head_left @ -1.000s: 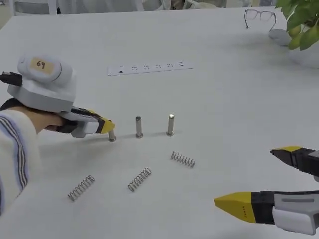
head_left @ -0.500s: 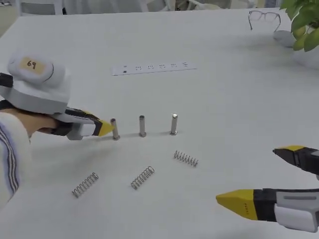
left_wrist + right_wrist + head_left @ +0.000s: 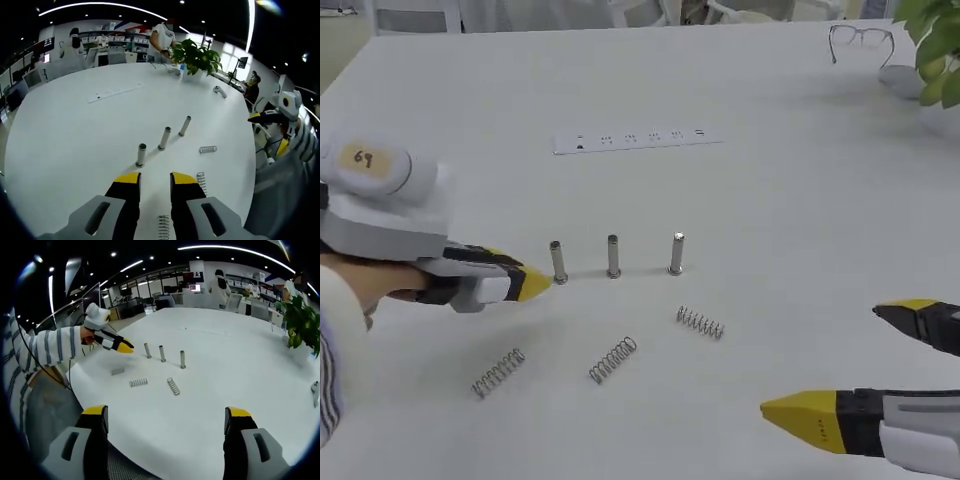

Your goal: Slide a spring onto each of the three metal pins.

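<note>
Steel pins bare, springs loose on the white table [image 3: 800,200].
Three metal pins [image 3: 613,256] stand upright in a row, and three springs [image 3: 612,360] lie flat toward six o'clock of them, none on a pin. Left gripper [image 3: 535,284], at nine o'clock just beside the row's end, shows a narrow gap and grips nothing. Right gripper [image 3: 819,358], at five o'clock and well apart, gapes wide and empty.

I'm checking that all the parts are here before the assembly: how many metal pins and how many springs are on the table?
Metal pins: 3
Springs: 3
Total: 6
</note>
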